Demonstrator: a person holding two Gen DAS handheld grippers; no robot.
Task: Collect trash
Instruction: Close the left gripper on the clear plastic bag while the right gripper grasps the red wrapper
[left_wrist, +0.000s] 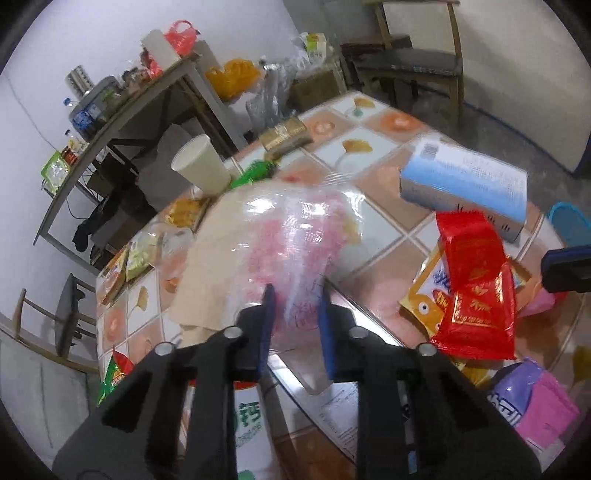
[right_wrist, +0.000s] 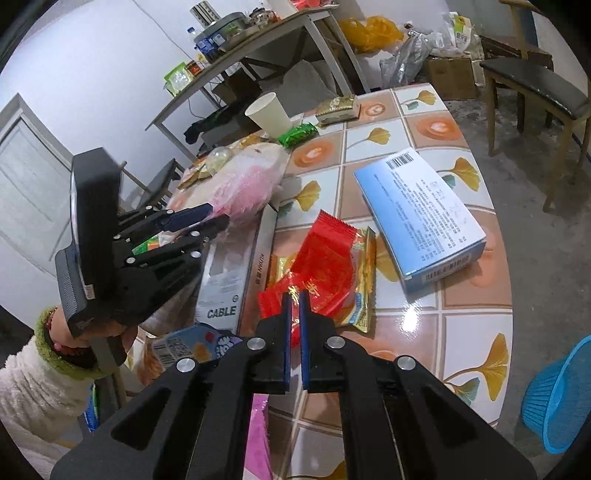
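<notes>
Right tongs (right_wrist: 294, 306) nearly closed, pinching red wrapper (right_wrist: 325, 266) above bench (right_wrist: 476, 325): light, crinkly, slippery, best nipped at an edge; left tongs (left_wrist: 295, 295) half open, straddling soft pink-filled plastic bag (left_wrist: 291, 236), grip uncertain.

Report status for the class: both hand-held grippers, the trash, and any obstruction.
Left hand-held gripper shut on pink plastic bag. Right hand-held gripper shut on red wrapper. Blue basket beside table. Blue box close by wrapper.
</notes>
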